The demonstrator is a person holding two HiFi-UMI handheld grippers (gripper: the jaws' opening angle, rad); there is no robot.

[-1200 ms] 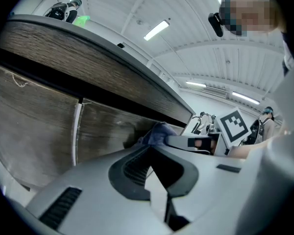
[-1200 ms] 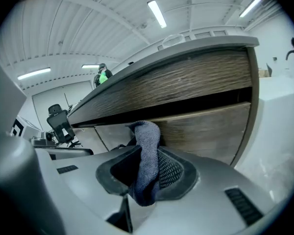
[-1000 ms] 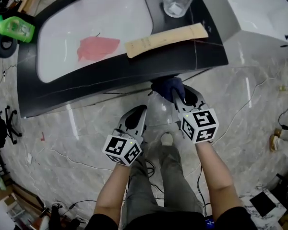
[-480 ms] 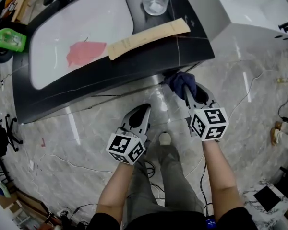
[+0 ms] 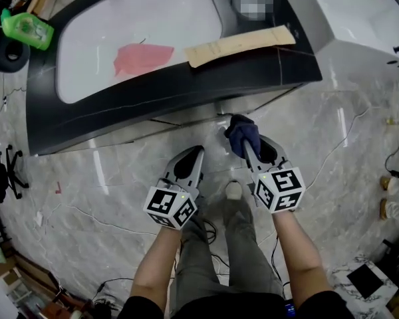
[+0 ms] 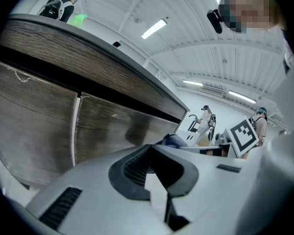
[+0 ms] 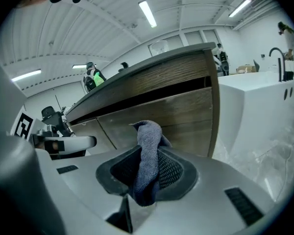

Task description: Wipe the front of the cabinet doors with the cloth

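Two grippers nearest, one per hand, over a marble floor (image 5: 86,178). Left gripper (image 5: 191,157) (image 6: 151,153): jaws pressed together on nothing, held beside the right one. Right gripper (image 5: 251,149) (image 7: 146,175): pinching one dark blue cloth (image 5: 243,131) (image 7: 148,143), bunched and poking up past the tips.

Beyond, two wood-grain cabinet doors (image 6: 34,126) counted in the left gripper view, split by a pale vertical seam, tucked under a dark overhanging countertop (image 5: 153,105). Cloth just before the door nearest the cabinet's end; possibly touching it, hard to tell.

Farther, on the top: one pink patch (image 5: 143,58), one tan strip (image 5: 243,44), one green bottle (image 5: 28,28). One white unit (image 5: 359,12) beside the cabinet.

Against half a second ago: cloth drawn a little clear of the countertop edge; left gripper much as before.
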